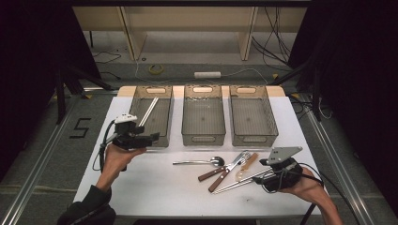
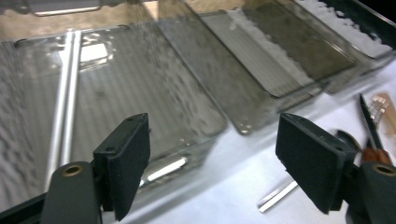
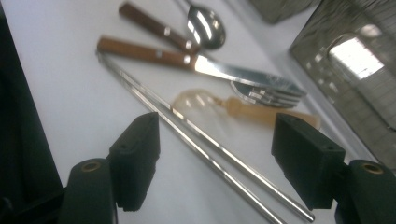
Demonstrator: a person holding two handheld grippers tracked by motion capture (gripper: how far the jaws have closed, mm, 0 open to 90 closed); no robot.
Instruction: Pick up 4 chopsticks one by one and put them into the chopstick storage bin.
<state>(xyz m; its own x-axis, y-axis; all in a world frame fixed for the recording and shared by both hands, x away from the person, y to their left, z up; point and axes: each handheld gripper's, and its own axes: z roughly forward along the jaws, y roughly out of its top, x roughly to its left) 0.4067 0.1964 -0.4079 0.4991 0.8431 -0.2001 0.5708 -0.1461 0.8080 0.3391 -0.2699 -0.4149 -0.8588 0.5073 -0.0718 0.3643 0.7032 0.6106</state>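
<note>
Chopsticks [image 3: 205, 140], the loose metal pair, lie on the white table [image 1: 155, 187] running up between the jaws of my right gripper [image 3: 215, 158]. Jaws spread, pads not touching the sticks, nothing pinched. Near end of the pair is cut off at the bottom of the right gripper view. Just beyond them: pale plastic spoon [image 3: 243, 111], translucent, bowl hard to read. Then a wood-handled knife [image 3: 196, 63], a fork [image 3: 268, 93] with its handle hidden under the knife, and a metal spoon [image 3: 206, 27] cut off at the top.

My left gripper [image 2: 212, 165] is also spread wide and empty, hovering at the near edge of the left bin [image 1: 151, 117]. A second pair of chopsticks [image 2: 65, 98] lies inside that bin, blurred through the wall. Middle bin [image 1: 202, 115] and right bin [image 1: 252, 115] sit beside it. In the high view both hands partly cover the grippers' jaws.
</note>
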